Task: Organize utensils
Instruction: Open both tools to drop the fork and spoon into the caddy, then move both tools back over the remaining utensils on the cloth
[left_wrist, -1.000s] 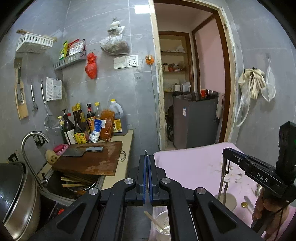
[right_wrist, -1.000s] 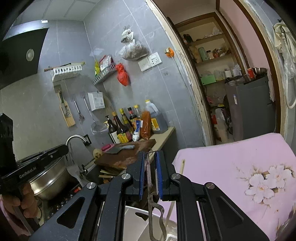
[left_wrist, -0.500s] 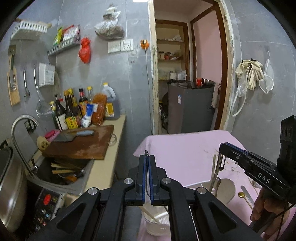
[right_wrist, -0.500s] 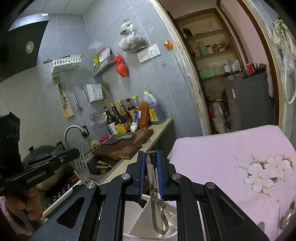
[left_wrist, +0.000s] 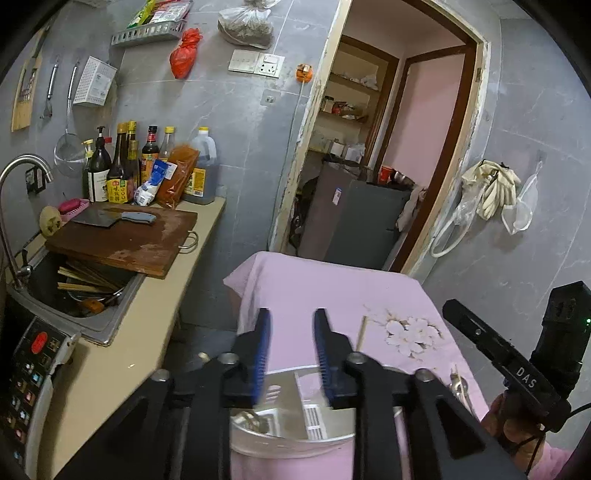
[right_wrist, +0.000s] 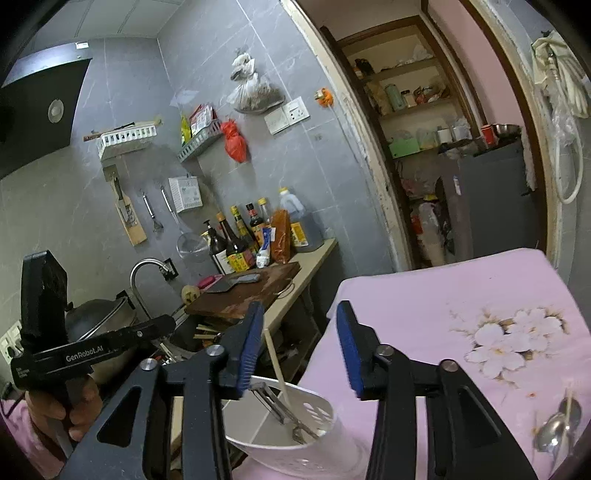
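Note:
A white utensil holder (right_wrist: 295, 439) stands on the pink flowered tablecloth (right_wrist: 424, 314). A metal peeler (right_wrist: 277, 404) and a pale chopstick (right_wrist: 275, 363) lean inside it. My right gripper (right_wrist: 299, 345) is open and empty just above the holder. My left gripper (left_wrist: 290, 352) is open and empty over the holder's rim (left_wrist: 291, 441); a chopstick (left_wrist: 361, 332) sticks up past it. A metal spoon (right_wrist: 554, 430) and a chopstick lie on the cloth at the right.
A counter on the left carries a wooden cutting board (left_wrist: 122, 240) with a cleaver, bottles (left_wrist: 122, 173) at the wall and a sink (left_wrist: 74, 291) holding chopsticks. An open doorway (left_wrist: 369, 177) is behind the table. The other hand-held gripper (left_wrist: 517, 373) shows at the right.
Both grippers have opened. The right one let go of the metal peeler, which now rests in the white holder. The left gripper tilted down toward the holder.

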